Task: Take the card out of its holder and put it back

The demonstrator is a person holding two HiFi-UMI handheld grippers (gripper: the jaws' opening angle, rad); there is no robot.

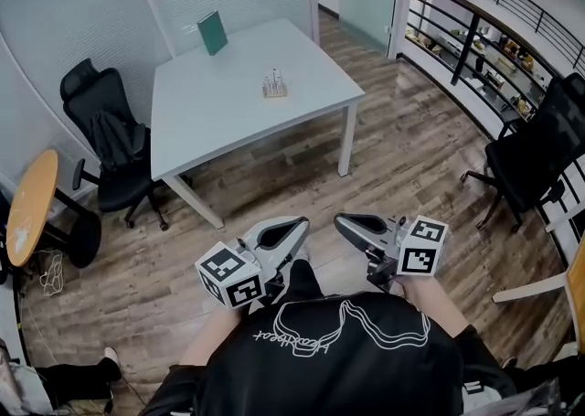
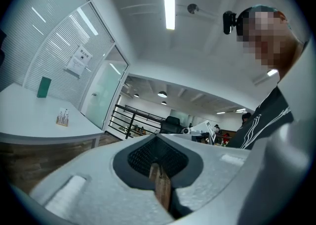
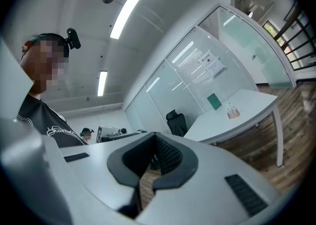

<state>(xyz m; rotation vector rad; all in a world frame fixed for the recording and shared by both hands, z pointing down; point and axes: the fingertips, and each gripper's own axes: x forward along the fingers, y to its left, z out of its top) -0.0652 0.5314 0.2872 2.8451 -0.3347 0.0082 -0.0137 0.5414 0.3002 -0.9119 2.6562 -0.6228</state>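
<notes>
**Both grippers empty at the body; card holder far off on the bench**

We read the left gripper (image 1: 298, 223) and right gripper (image 1: 340, 220) as held low in front of the person's black shirt (image 1: 334, 364). They sit side by side, tips close to each other, and both point out over the wood floor (image 1: 402, 131) toward the white bench (image 1: 238, 94).

Left gripper view: the fingers (image 2: 123, 189) are clenched, tip to tip. Only a thin sliver of floor shows through the seam, and nothing is between them.

Right gripper view: the fingers (image 3: 207, 184) are likewise clenched on nothing, with a narrow slit of floor behind the pads.

The task's thing: the small wooden holder (image 1: 274, 86) stands on the bench, toward its middle and right of centre, well apart from both grippers. Pale upright pieces stand in it. At this range we cannot pick out a single card among them. The holder also shows small in both gripper views.

Other items noted:
- A green panel (image 1: 212, 32) stands upright near the far edge of the bench, apart from the holder.
- A black office chair (image 1: 110, 131) is at the bench's left side.
- A second black chair (image 1: 539, 158) stands far right, near the railing (image 1: 457, 30).
</notes>
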